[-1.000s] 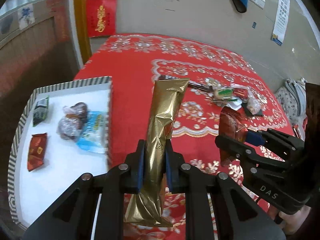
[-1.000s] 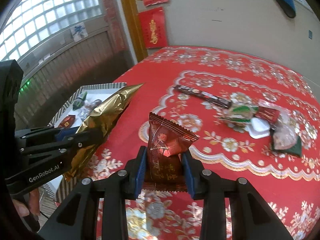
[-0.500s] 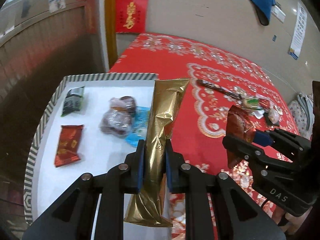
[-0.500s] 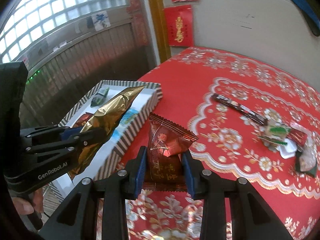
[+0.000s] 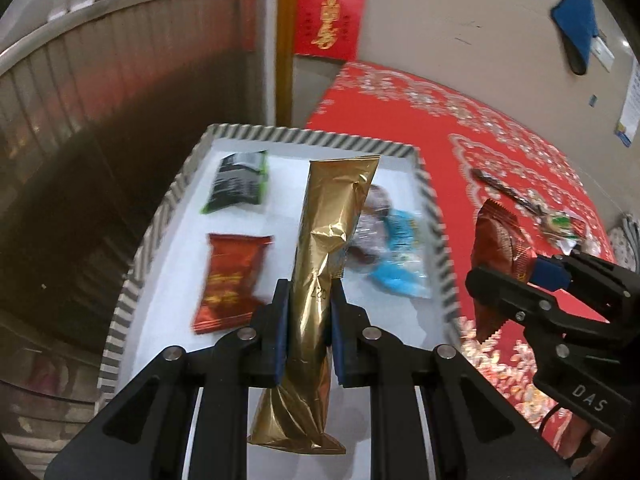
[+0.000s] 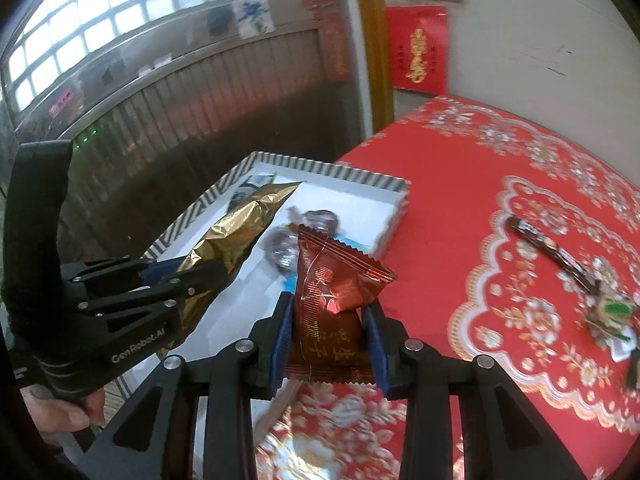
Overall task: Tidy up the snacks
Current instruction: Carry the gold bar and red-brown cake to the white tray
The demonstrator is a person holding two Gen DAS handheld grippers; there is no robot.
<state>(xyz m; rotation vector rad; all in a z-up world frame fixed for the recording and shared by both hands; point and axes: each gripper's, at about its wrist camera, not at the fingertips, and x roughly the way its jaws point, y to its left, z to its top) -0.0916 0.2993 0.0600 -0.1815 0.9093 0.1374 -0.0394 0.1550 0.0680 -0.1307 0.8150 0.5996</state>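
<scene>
My left gripper [image 5: 307,304] is shut on a long gold snack packet [image 5: 324,248] and holds it upright above the white tray with the striped rim [image 5: 312,138]. My right gripper [image 6: 329,328] is shut on a red snack packet [image 6: 332,292], beside the tray's right edge over the red tablecloth. The right gripper and red packet show in the left wrist view [image 5: 500,248]; the left gripper and gold packet show in the right wrist view [image 6: 240,232]. In the tray lie a black-green packet [image 5: 240,184], a red packet [image 5: 230,280], a blue packet [image 5: 400,256] and clear-wrapped dark sweets [image 6: 300,236].
The tray [image 6: 340,172] sits at the table's left edge, with a dark drop and a grille wall beyond. On the red cloth [image 6: 460,200] to the right lie a dark bar [image 6: 548,248] and a small pile of loose snacks [image 6: 612,316].
Both grippers have swung left with their packets. The gold packet has gone from over the cloth to over the tray; the red packet has come up beside the tray.
</scene>
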